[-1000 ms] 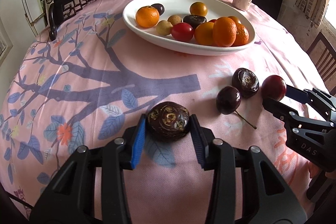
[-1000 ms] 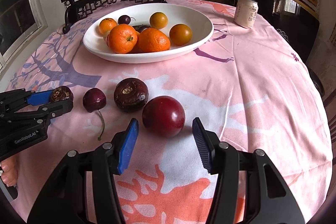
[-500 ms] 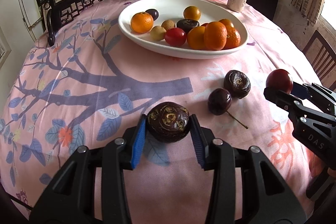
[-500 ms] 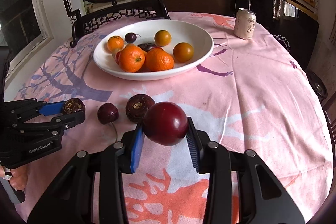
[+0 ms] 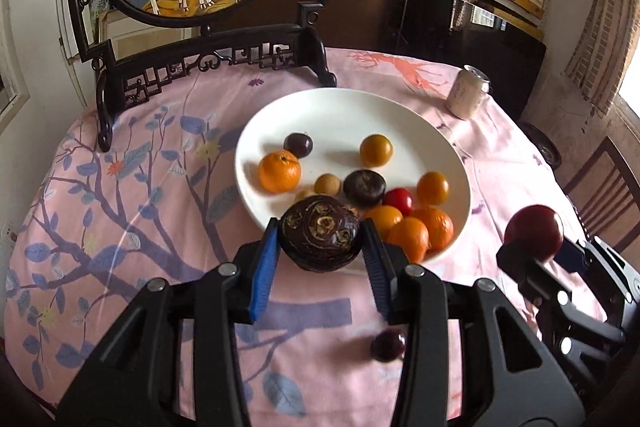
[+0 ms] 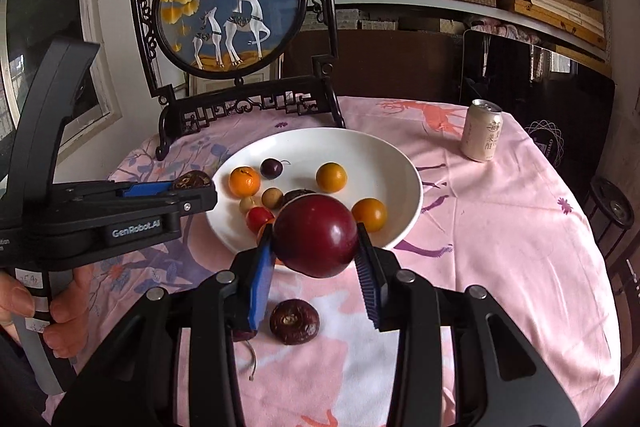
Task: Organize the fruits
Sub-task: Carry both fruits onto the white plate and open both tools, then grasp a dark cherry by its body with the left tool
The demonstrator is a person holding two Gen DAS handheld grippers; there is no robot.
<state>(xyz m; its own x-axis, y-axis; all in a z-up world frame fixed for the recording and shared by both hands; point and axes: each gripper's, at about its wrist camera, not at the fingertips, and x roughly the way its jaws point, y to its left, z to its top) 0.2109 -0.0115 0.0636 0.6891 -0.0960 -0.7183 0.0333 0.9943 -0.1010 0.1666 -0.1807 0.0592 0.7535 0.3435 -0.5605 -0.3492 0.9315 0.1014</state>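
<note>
My left gripper (image 5: pixel 320 259) is shut on a dark brown patterned fruit (image 5: pixel 319 234) and holds it raised, just before the near rim of the white bowl (image 5: pixel 340 107). It also shows in the right wrist view (image 6: pixel 192 183). My right gripper (image 6: pixel 316 267) is shut on a dark red plum (image 6: pixel 315 235), held above the table in front of the bowl (image 6: pixel 384 155). The plum also shows in the left wrist view (image 5: pixel 534 233). The bowl holds several oranges and small fruits. A dark brown fruit (image 6: pixel 294 321) and a dark cherry (image 5: pixel 388 345) lie on the pink cloth.
A drink can (image 6: pixel 482 130) stands at the back right of the table. A framed deer picture on a dark carved stand (image 6: pixel 240 27) sits behind the bowl. A chair (image 5: pixel 600 187) stands at the right. The table edge curves close on both sides.
Both grippers have risen from the table with their fruits and moved toward the bowl. One second ago the right gripper was still open around the plum.
</note>
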